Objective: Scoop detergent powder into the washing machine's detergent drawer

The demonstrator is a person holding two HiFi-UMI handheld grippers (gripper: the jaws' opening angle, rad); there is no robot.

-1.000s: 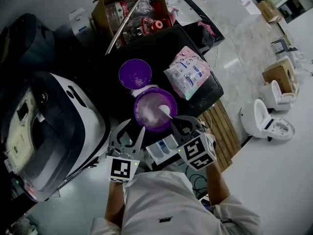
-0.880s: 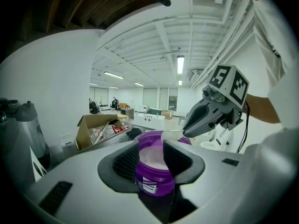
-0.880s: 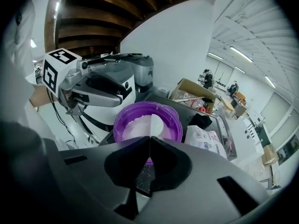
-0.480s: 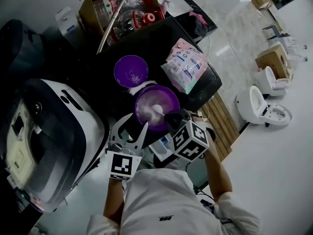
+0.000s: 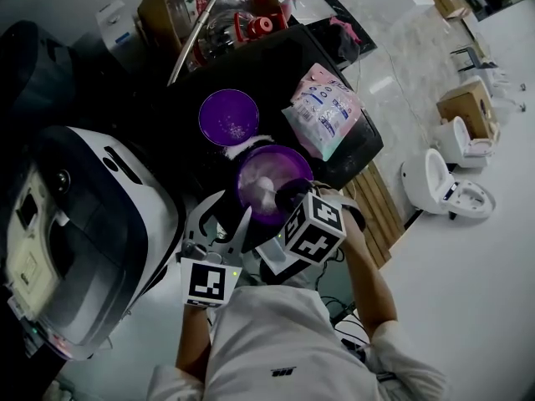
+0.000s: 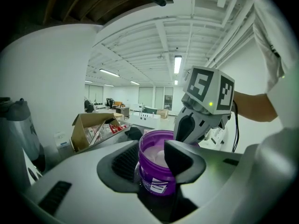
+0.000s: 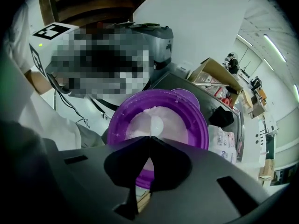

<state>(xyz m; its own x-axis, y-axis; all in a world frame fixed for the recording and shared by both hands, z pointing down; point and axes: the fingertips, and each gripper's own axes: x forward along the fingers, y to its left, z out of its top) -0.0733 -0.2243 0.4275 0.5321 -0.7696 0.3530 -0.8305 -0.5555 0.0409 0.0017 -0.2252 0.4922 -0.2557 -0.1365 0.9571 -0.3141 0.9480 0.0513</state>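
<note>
A purple tub [image 5: 269,184] holding white detergent powder stands on the black table beside the washing machine [image 5: 84,232]. My right gripper [image 5: 294,197] hangs over the tub's near rim, shut on a white scoop [image 7: 156,123] whose bowl lies in the powder [image 7: 140,120]. My left gripper [image 5: 232,211] stands open at the tub's left side. In the left gripper view the tub [image 6: 150,174] sits just beyond the jaw tips of that gripper [image 6: 158,167]. The detergent drawer [image 5: 269,259] is mostly hidden under the right gripper's marker cube.
The tub's purple lid [image 5: 229,117] lies behind it, and a pink and white detergent bag [image 5: 326,121] lies to the right. A cardboard box of bottles [image 5: 209,11] stands at the table's far end. White toilets [image 5: 443,186] stand on the floor at right.
My right gripper has swung left and forward over the tub, bringing the scoop down into the powder. The left gripper has stayed in place.
</note>
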